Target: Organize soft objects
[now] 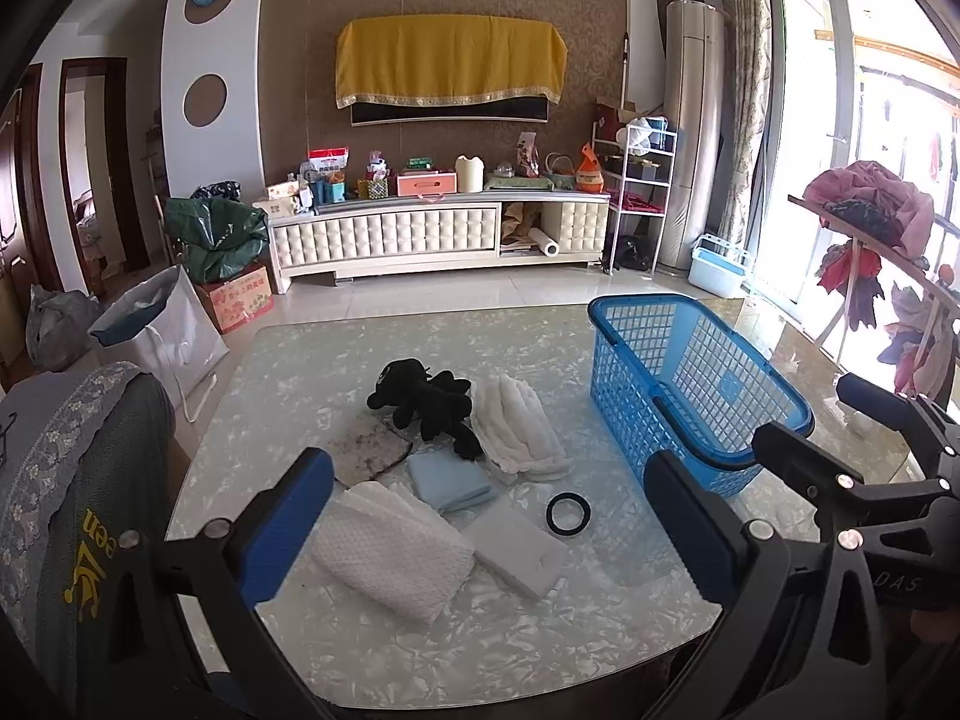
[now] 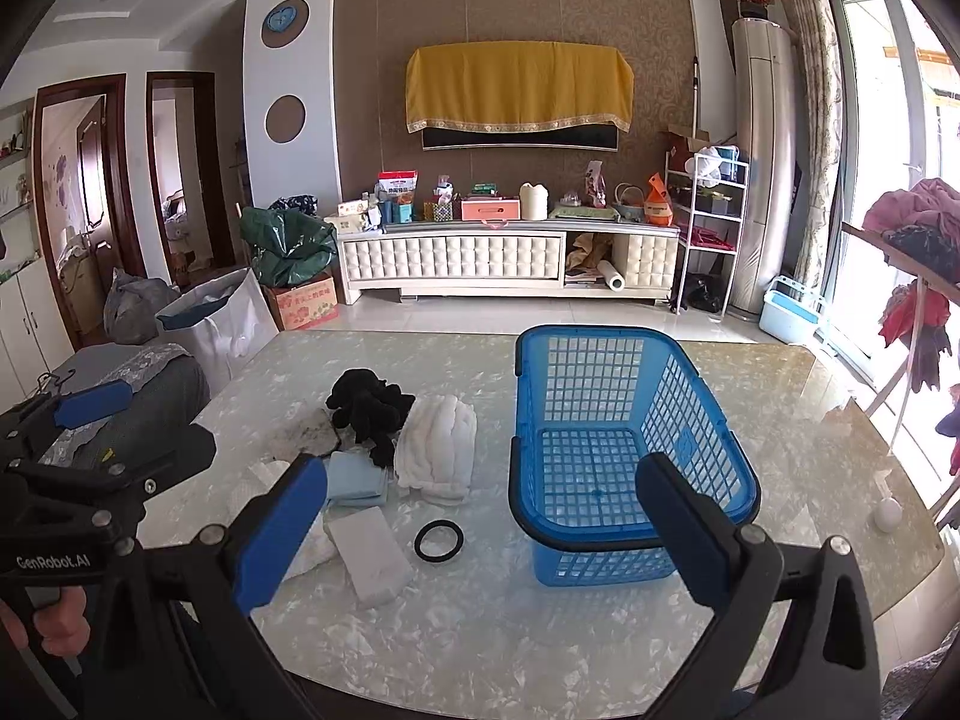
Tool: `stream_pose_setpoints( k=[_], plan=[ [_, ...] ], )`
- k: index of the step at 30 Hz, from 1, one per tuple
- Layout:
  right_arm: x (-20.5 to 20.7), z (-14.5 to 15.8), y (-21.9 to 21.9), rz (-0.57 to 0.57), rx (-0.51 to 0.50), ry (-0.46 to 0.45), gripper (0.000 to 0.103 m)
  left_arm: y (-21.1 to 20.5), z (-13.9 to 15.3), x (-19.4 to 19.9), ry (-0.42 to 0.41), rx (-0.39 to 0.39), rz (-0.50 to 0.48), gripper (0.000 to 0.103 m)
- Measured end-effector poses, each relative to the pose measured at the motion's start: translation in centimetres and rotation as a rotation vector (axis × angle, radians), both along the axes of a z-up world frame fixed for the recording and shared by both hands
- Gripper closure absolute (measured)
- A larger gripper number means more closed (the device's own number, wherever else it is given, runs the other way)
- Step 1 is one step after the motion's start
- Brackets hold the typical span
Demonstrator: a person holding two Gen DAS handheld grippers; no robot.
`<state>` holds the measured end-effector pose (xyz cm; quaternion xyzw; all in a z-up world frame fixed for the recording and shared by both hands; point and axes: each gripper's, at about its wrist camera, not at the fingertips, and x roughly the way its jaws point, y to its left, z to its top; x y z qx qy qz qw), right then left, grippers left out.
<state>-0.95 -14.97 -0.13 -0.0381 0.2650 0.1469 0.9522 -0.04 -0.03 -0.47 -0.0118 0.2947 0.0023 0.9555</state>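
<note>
On the marbled table lies a cluster of soft things: a black plush toy, a white fluffy cloth, a light blue folded cloth, a grey speckled cloth, a white textured towel, a white sponge block and a black ring. An empty blue plastic basket stands to their right. My left gripper is open above the near cluster. My right gripper is open and empty, near the basket.
A chair back with grey floral cover stands at the table's left edge. A white bag sits on the floor beyond. A clothes rack stands at the right. A small white ball lies on the table's right side.
</note>
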Motion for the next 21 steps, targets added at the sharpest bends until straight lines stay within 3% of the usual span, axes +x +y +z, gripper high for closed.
stream_pose_setpoints(
  k=[21],
  plan=[
    [-0.01,0.04,-0.2,0.008,0.004,0.011,0.0,-0.19,0.11,-0.05,0.003,0.005,0.005,0.0]
  ],
)
